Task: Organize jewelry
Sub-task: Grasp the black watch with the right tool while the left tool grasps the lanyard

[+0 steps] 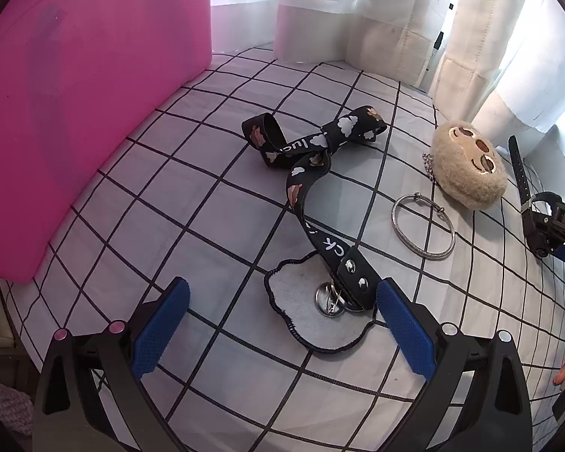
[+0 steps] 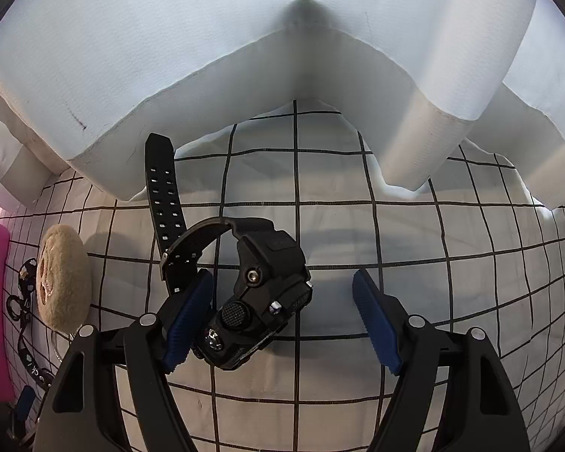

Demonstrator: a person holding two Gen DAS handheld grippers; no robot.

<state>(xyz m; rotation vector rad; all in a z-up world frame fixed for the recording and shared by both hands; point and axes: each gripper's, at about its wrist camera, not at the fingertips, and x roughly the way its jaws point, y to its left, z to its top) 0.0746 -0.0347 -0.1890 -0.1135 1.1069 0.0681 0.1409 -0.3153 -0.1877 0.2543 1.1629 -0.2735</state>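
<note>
Right claw [image 2: 282,320] wide around watch [image 2: 260,301]

Under my fingers is a bed [image 1: 192,203] covered in a white sheet with a black grid. On it lies a black lanyard [image 1: 312,173] printed with clouds, looped on itself; its studded end and metal ring rest on a small white patch with a dark scalloped edge [image 1: 312,316]. Just beside the strap lies a silver bangle [image 1: 422,226], and near that a beige plush charm [image 1: 469,165] with a ball chain. A black watch [image 2: 260,297] lies on its side on the sheet, strap reaching toward the white curtain [image 2: 245,56]. A pink box [image 1: 75,113] stands on the bed's far left.
</note>
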